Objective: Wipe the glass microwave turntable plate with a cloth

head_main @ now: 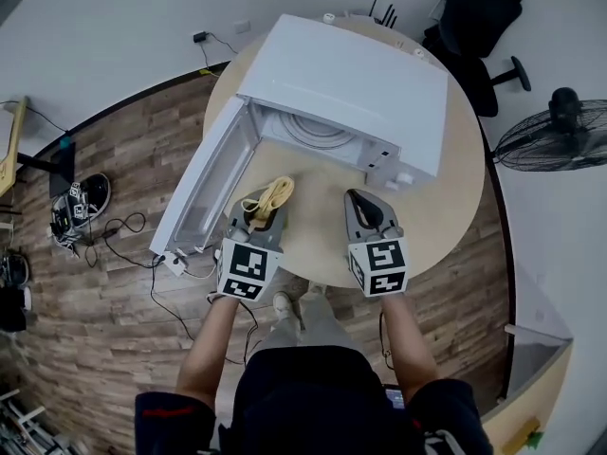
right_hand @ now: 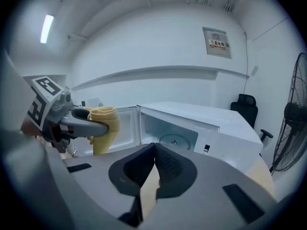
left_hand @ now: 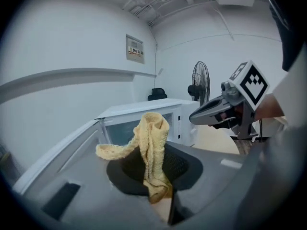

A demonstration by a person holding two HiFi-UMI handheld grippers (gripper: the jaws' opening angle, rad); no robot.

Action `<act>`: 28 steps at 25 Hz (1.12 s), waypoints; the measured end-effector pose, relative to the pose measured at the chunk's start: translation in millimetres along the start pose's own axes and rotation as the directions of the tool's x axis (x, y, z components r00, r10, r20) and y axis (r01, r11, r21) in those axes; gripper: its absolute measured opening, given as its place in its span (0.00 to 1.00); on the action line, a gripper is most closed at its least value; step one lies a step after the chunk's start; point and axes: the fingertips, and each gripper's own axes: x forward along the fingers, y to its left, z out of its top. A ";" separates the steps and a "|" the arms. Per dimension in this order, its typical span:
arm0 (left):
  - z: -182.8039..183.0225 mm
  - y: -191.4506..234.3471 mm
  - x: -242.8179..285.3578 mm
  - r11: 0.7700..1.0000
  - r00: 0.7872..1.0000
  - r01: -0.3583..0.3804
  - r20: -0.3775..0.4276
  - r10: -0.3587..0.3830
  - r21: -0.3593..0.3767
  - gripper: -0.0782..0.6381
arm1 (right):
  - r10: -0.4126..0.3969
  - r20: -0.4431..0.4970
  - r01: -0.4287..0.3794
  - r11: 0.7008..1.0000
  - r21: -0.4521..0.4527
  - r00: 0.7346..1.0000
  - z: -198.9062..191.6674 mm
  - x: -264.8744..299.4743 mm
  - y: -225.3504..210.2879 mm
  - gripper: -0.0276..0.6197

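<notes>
While the left gripper point(head_main: 264, 212) pinches the cloth point(head_main: 276, 193), its loose tail can snag the microwave door point(head_main: 204, 192). The right gripper point(head_main: 360, 205), pressed together empty, cannot steady the turntable plate point(head_main: 318, 131).

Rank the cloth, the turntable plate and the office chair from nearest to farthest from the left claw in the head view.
1. The cloth, gripped in the left claw itself.
2. The turntable plate, ahead inside the open microwave.
3. The office chair, far right, beyond the table.
</notes>
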 end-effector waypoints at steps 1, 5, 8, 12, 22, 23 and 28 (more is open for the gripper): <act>10.2 -0.7 -9.7 1.000 1.000 -0.006 0.021 0.006 0.000 0.19 | -0.009 0.009 0.009 1.000 -0.001 1.000 6.2 -7.2 2.0 0.06; 48.1 -0.9 -45.7 0.999 0.995 -0.037 0.098 0.037 0.003 0.19 | -0.029 0.083 0.031 0.999 -0.025 0.996 43.3 -32.5 7.9 0.06; 74.4 -5.6 -69.4 0.999 0.990 -0.032 0.141 0.030 0.015 0.19 | -0.040 0.155 0.048 0.998 -0.048 0.987 77.7 -54.8 10.3 0.06; 101.9 -11.7 -100.6 0.999 0.979 -0.040 0.200 0.033 0.028 0.19 | -0.046 0.230 0.062 0.996 -0.062 0.972 109.2 -86.9 19.1 0.06; 140.3 -17.5 -154.7 0.993 0.944 -0.112 0.317 0.096 0.033 0.19 | -0.045 0.322 0.067 0.996 -0.058 0.946 128.5 -140.2 33.0 0.06; 141.8 -17.1 -159.5 0.993 0.940 -0.119 0.326 0.104 0.026 0.19 | -0.047 0.328 0.070 0.996 -0.060 0.944 129.0 -144.3 34.2 0.06; 151.4 -21.4 -179.9 0.990 0.920 -0.141 0.369 0.131 0.000 0.19 | -0.037 0.347 0.074 0.993 -0.094 0.937 132.8 -161.6 41.5 0.06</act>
